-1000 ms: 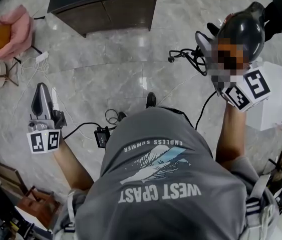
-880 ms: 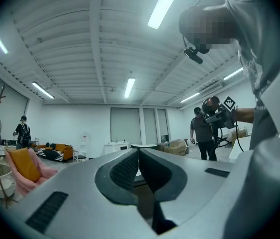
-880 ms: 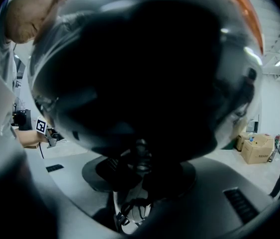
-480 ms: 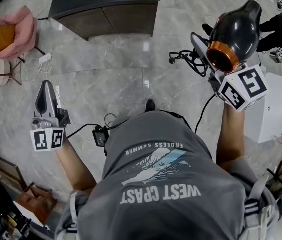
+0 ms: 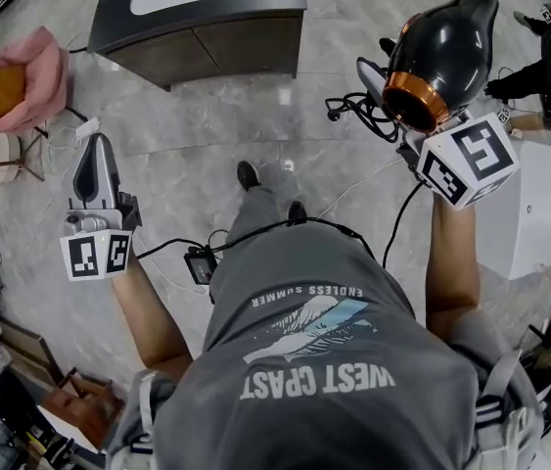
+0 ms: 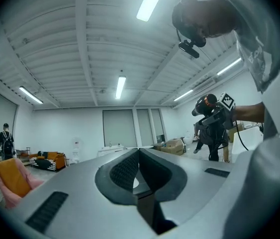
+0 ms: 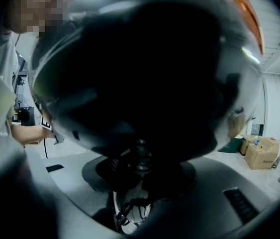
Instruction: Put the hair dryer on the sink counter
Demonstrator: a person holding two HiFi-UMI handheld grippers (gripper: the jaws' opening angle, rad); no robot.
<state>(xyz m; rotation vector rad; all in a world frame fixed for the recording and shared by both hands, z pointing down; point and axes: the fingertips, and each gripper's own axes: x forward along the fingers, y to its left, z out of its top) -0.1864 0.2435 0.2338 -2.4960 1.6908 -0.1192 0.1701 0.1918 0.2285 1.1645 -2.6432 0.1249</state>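
Nearest to us, in the head view, is the grey T-shirt (image 5: 324,360) of the person holding both tools, one bare forearm reaching out on each side.

On the left we see the left gripper (image 5: 96,160) held out over the floor (image 5: 206,145). Its own view shows the two jaws brought together at their tips with nothing between them.

On the right, the right gripper (image 5: 392,106) is clamped on the hair dryer (image 5: 441,52). In the right gripper view the jaws close round the dark handle, and the glossy black body fills most of the picture above them. From the head view we see the dryer's orange ring and open mouth facing back toward the camera, just above the marker cube (image 5: 466,160). Its bundled cord (image 5: 358,111) hangs beside the jaws. The dryer is up in the air, resting on nothing.

Farther out, a white box (image 5: 539,213) stands on the floor at the right and a pink chair (image 5: 21,76) at the left.

Farthest, the dark table (image 5: 206,42) with its white sink basin stands at the top, well apart from the dryer.
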